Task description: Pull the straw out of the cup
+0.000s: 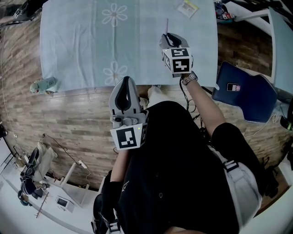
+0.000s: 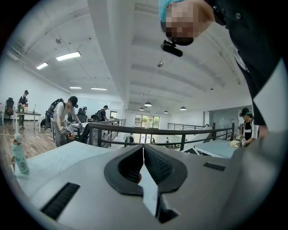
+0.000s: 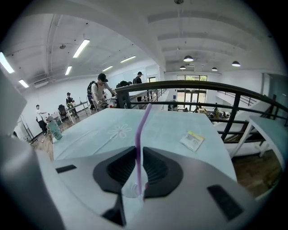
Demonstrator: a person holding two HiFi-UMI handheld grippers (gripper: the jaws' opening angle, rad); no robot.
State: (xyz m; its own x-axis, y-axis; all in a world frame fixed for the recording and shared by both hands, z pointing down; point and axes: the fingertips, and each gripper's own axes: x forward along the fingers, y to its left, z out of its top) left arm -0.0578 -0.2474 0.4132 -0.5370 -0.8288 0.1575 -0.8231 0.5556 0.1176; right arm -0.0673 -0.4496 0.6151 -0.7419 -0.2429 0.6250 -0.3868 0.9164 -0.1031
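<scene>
A thin purple straw [image 3: 143, 126] stands upright between the pads of my right gripper [image 3: 138, 150], which is shut on it. In the head view the straw [image 1: 167, 25] sticks up past that gripper [image 1: 168, 36] over the right part of the light blue flowered tablecloth [image 1: 82, 41]. A small clear rounded thing [image 3: 129, 188] shows at the straw's foot; I cannot tell whether it is the cup. No cup is visible in the head view. My left gripper [image 1: 126, 84] hovers at the table's near edge, its jaws [image 2: 143, 150] shut with nothing between them.
A small printed packet [image 1: 187, 7] lies at the table's far right. A pale green bottle [image 1: 44, 85] stands at the near left corner. A blue chair [image 1: 245, 91] with a phone on it is to the right. People work at other tables beyond a dark railing [image 2: 180, 132].
</scene>
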